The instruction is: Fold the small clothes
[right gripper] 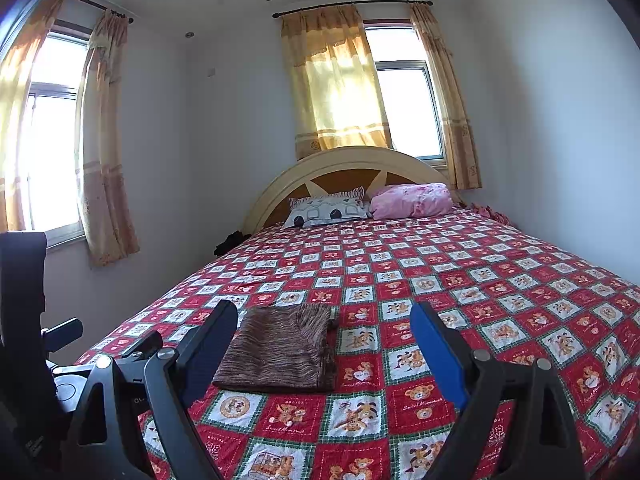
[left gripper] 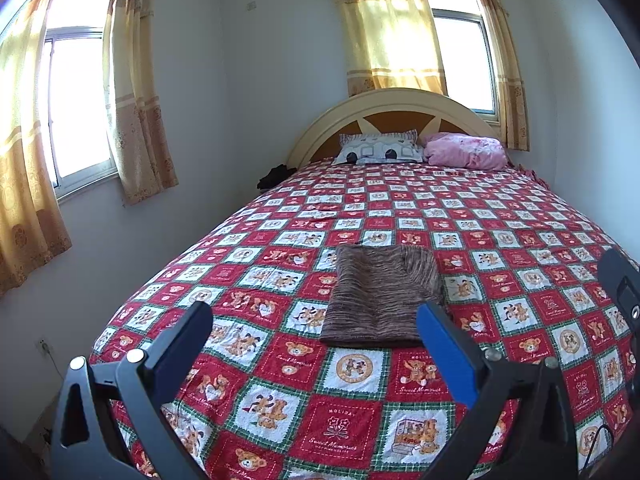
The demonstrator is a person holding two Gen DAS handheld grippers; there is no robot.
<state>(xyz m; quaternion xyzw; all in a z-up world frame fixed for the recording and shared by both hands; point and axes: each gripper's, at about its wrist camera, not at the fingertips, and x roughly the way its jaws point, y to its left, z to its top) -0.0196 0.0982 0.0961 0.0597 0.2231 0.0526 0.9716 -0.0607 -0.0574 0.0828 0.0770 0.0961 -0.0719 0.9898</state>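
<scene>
A small brown striped garment (left gripper: 378, 298) lies folded into a flat rectangle on the red patterned bedspread (left gripper: 280, 400). It also shows in the right wrist view (right gripper: 280, 348). My left gripper (left gripper: 316, 312) is open and empty, held above the bed in front of the garment, its right finger overlapping the garment's near right corner. My right gripper (right gripper: 324, 312) is open and empty, with the garment between and beyond its fingers, nearer the left finger. The left gripper's body (right gripper: 60, 360) shows at the left edge of the right wrist view.
Two pillows, one white patterned (left gripper: 378, 150) and one pink (left gripper: 464, 150), lie against the cream headboard (left gripper: 392, 100). A dark item (left gripper: 276, 174) sits at the bed's far left side. Curtained windows (left gripper: 76, 100) stand left and behind. A wall runs along the bed's right.
</scene>
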